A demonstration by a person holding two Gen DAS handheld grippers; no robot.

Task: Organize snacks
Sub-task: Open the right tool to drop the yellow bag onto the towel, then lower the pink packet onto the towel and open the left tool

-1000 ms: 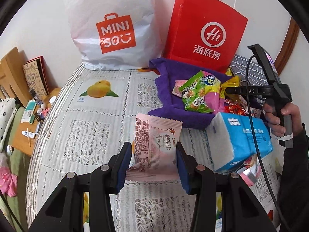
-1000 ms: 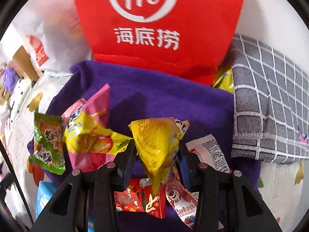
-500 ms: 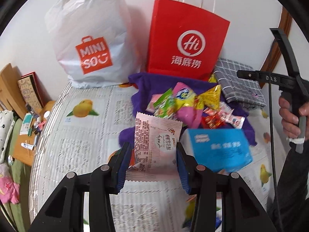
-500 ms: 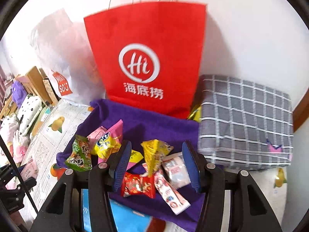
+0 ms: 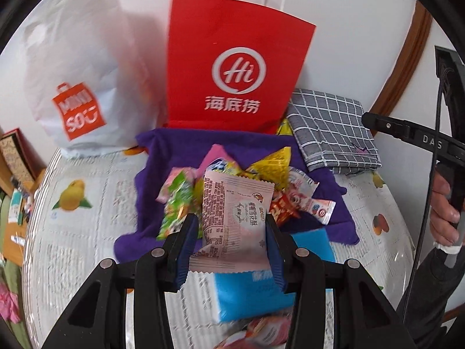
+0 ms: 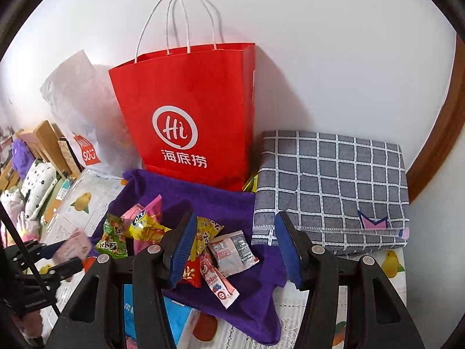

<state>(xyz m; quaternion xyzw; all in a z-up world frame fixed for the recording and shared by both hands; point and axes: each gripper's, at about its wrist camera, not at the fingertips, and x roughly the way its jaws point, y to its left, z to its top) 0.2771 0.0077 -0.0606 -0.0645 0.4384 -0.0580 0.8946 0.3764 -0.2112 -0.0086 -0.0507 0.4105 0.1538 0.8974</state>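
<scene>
Now, left claw (image 5: 231,249): clamped on pink snack packet (image 5: 237,221), apparently bound for the snack pile (image 6: 174,241).
Right claw (image 6: 232,247): wide open, empty, above purple towel (image 6: 221,200) near the bench's back edge.

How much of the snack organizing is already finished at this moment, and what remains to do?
Done: several snacks lie gathered in a pile on the purple towel. In hand: the left gripper is shut on a pink snack packet, held above the table; the right gripper is open and holds nothing. Left: this packet, and a pink wrapper under the blue tissue pack, off the towel.
</scene>
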